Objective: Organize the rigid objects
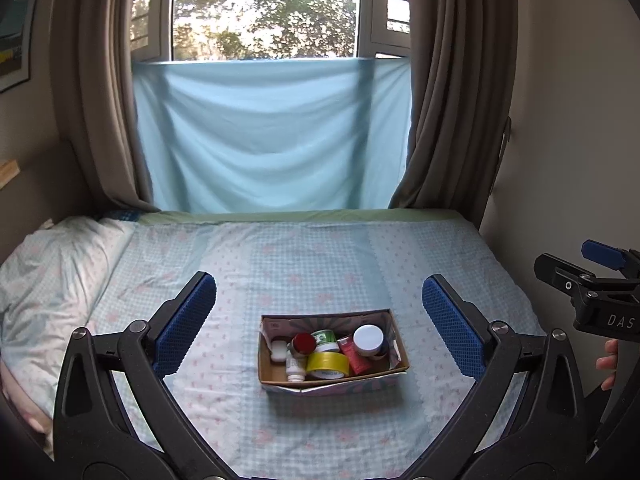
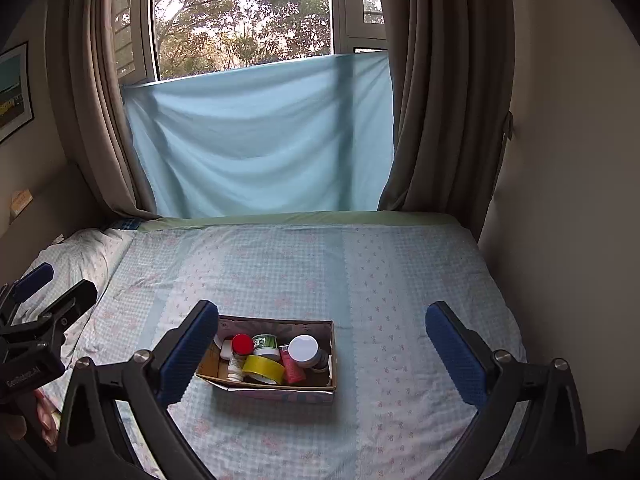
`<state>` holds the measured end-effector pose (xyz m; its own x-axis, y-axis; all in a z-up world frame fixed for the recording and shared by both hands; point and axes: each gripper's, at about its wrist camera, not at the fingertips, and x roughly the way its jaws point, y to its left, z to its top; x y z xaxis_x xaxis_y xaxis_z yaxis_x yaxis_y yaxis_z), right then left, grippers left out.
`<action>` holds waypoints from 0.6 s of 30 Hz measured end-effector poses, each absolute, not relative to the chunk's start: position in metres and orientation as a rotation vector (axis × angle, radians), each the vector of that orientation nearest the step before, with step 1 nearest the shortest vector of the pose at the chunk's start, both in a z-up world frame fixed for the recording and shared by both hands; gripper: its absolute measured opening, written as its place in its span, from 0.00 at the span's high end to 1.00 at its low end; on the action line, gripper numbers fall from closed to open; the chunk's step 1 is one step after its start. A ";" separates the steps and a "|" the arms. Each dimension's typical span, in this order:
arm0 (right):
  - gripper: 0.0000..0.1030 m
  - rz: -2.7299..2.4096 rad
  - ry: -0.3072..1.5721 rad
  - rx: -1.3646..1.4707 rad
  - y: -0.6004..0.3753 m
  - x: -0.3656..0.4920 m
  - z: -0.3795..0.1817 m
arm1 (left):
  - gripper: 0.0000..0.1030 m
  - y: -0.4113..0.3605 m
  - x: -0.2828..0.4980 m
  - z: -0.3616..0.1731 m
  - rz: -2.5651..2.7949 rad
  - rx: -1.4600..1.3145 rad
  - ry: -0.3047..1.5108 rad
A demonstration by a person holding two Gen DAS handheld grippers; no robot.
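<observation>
A small cardboard box point(image 1: 394, 330) sits on the bed point(image 1: 320, 248), also in the right wrist view point(image 2: 332, 344). It holds a yellow tape roll point(image 1: 328, 364), a red-capped bottle point(image 1: 303, 343), a green-labelled tin point(image 1: 325, 338), a white-lidded jar point(image 1: 368, 339), a red tube point(image 1: 354, 354) and a white bottle point(image 1: 295, 370). My left gripper point(image 1: 319, 300) is open and empty, held above and before the box. My right gripper point(image 2: 322, 328) is open and empty, with the box near its left finger.
A pillow point(image 1: 52, 264) lies at the bed's left. A blue cloth point(image 1: 272, 136) hangs under the window between brown curtains point(image 1: 452, 100). A wall runs along the bed's right side. The right gripper shows at the left wrist view's right edge point(image 1: 592, 288).
</observation>
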<state>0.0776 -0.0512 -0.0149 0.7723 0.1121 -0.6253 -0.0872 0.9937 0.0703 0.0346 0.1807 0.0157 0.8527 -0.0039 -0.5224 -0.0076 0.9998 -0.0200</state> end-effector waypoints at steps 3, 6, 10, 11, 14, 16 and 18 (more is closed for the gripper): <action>0.00 0.107 0.671 0.033 -0.063 0.062 -0.016 | 0.00 0.167 0.018 0.016 0.008 -0.026 0.532; 0.00 0.108 0.656 0.041 -0.073 0.051 -0.016 | 0.00 0.156 0.007 0.014 0.020 -0.017 0.514; 0.00 0.108 0.628 0.028 -0.081 0.040 -0.015 | 0.00 0.148 -0.003 0.013 0.033 -0.017 0.501; 0.00 0.107 0.625 0.028 -0.082 0.039 -0.014 | 0.00 0.146 -0.004 0.013 0.033 -0.018 0.503; 0.00 0.105 0.616 0.038 -0.088 0.033 -0.012 | 0.00 0.142 -0.007 0.015 0.030 -0.008 0.503; 0.00 0.099 0.605 0.027 -0.088 0.030 -0.010 | 0.00 0.140 -0.009 0.014 0.035 0.006 0.496; 0.00 0.095 0.596 0.023 -0.090 0.028 -0.010 | 0.00 0.138 -0.010 0.014 0.036 0.006 0.496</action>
